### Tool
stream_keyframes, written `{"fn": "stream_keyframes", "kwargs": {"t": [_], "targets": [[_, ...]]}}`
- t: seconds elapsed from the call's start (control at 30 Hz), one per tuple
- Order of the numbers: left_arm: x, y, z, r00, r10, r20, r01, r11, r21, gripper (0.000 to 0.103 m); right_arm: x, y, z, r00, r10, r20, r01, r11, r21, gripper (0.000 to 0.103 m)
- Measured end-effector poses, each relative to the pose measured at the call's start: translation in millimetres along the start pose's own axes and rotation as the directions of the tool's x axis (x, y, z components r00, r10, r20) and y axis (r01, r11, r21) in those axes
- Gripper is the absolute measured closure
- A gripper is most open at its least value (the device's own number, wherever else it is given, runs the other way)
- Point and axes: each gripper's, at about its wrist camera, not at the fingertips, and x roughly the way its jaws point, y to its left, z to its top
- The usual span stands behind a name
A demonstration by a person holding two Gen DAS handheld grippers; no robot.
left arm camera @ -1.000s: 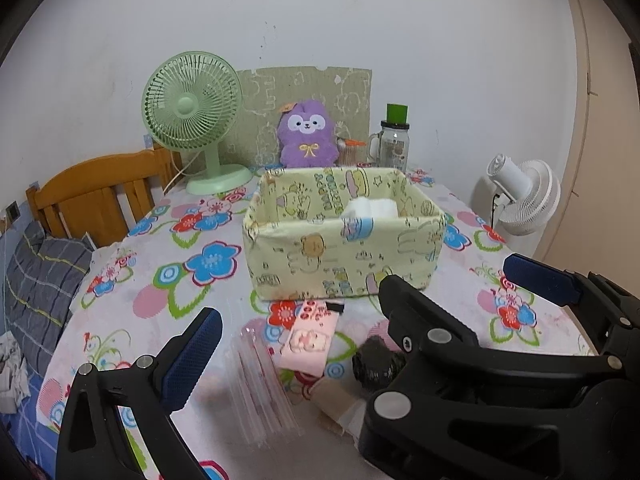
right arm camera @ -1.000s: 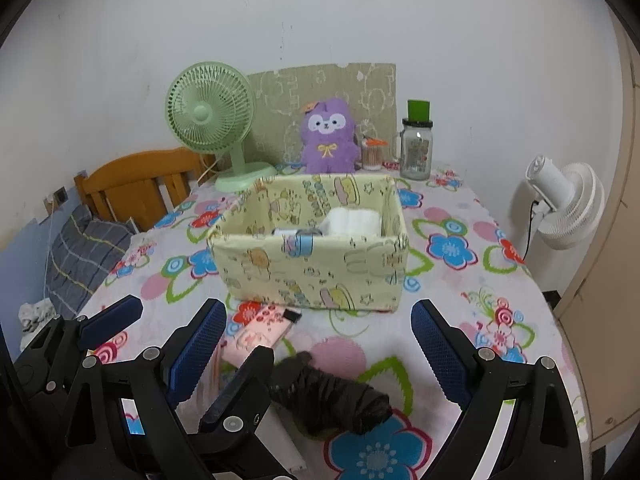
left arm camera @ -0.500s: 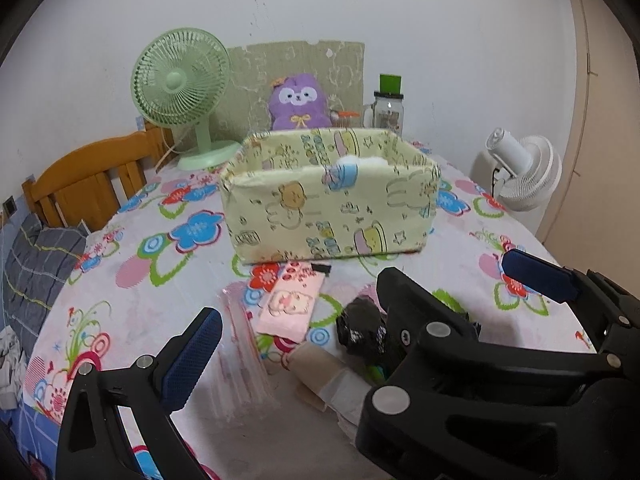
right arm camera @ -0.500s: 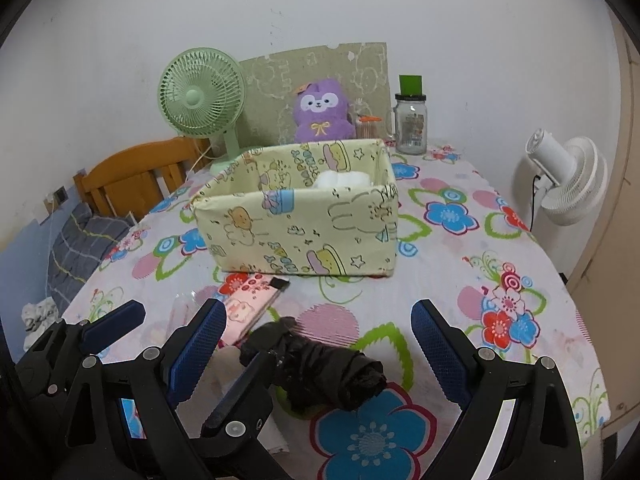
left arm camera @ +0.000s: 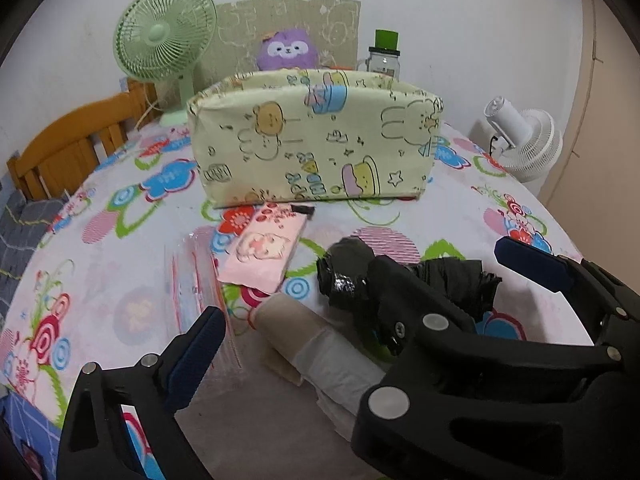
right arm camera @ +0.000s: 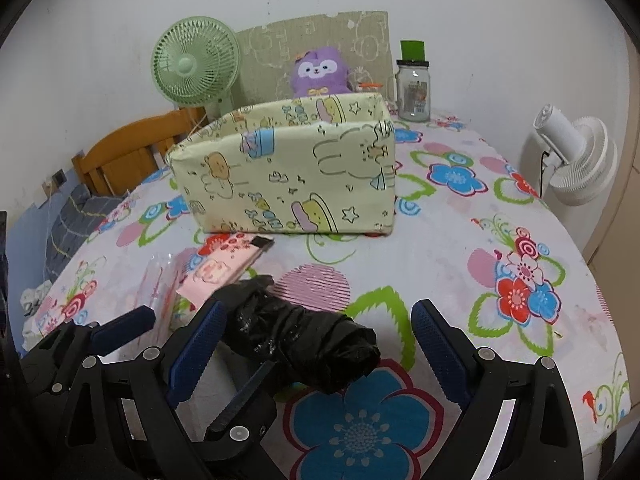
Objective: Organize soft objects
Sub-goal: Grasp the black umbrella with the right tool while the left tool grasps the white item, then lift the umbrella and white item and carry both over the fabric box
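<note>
Hovering low over the floral tablecloth (right arm camera: 460, 240), both grippers gaped wide: the right gripper (right arm camera: 316, 344) straddled the black bag roll (right arm camera: 304, 340) without apparently touching it, the left gripper (left arm camera: 356, 292) near a beige roll (left arm camera: 304, 328). The fabric bin (right arm camera: 288, 172) stood beyond.

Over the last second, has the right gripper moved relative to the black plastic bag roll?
Yes. The right gripper has dropped toward the table; its open fingers now straddle the black plastic bag roll, and the cartoon fabric box looms higher.
</note>
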Motion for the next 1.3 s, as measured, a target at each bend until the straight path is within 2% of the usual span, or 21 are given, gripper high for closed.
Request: {"fn": "stream_keyframes", "kwargs": {"t": [0.17, 0.3, 0.47, 0.5, 0.67, 0.77, 0.83, 0.93, 1.03, 1.3], "targets": [[3.7, -4.0, -0.9, 1.000, 0.011, 0.004, -0.011, 1.000, 0.017, 0.010, 8.4, -2.1, -1.8, 1.000, -0.005, -0.020, 0.005, 1.000, -0.002, 0.008], [12.4, -2.3, -2.5, 0.999, -0.023, -0.038, 0.023, 1.000, 0.001, 0.015, 15.9, -3.9, -3.1, 0.999, -0.006, -0.042, 0.006, 1.000, -0.001, 0.008], [12.9, -4.6, -3.0, 1.000, -0.012, -0.025, 0.012, 1.000, 0.012, 0.019, 21.0, -5.4, -4.3, 0.999, 0.013, -0.049, -0.013, 1.000, 0.005, 0.008], [13.1, -5.5, -2.9, 1.000, -0.013, -0.024, 0.013, 1.000, 0.018, 0.023, 21.0, -5.5, -4.6, 0.999, 0.011, -0.042, -0.011, 1.000, 0.005, 0.008], [12.8, -9.4, 0.3, 0.999, -0.040, -0.019, 0.041, 0.998, 0.056, 0.045, 22.5, -5.9, -3.1, 1.000, 0.008, -0.028, -0.008, 1.000, 0.008, 0.024], [13.0, -10.9, 2.0, 0.999, -0.048, -0.018, 0.049, 0.997, 0.066, 0.061, 22.9, -6.8, -1.8, 1.000, 0.013, -0.026, -0.013, 1.000, 0.010, 0.038], [13.6, -11.7, 3.0, 0.998, -0.053, -0.017, 0.054, 0.996, 0.071, 0.069, 23.2, -8.1, -1.0, 1.000, 0.001, -0.031, 0.000, 1.000, 0.015, 0.052], [13.7, -14.0, 4.0, 0.998, -0.056, -0.011, 0.057, 0.995, 0.079, 0.081, 22.6, -9.8, -0.9, 1.000, -0.006, -0.027, 0.007, 1.000, 0.020, 0.054], [15.2, -15.3, 6.0, 0.998, -0.057, -0.011, 0.058, 0.995, 0.085, 0.085, 22.1, -11.8, 0.0, 0.999, -0.023, -0.024, 0.024, 0.999, 0.025, 0.056], [13.1, -18.8, 12.3, 0.998, -0.056, -0.005, 0.056, 0.994, 0.098, 0.086, 18.3, -16.1, 5.0, 0.999, -0.040, -0.018, 0.040, 0.998, 0.039, 0.057]]}}
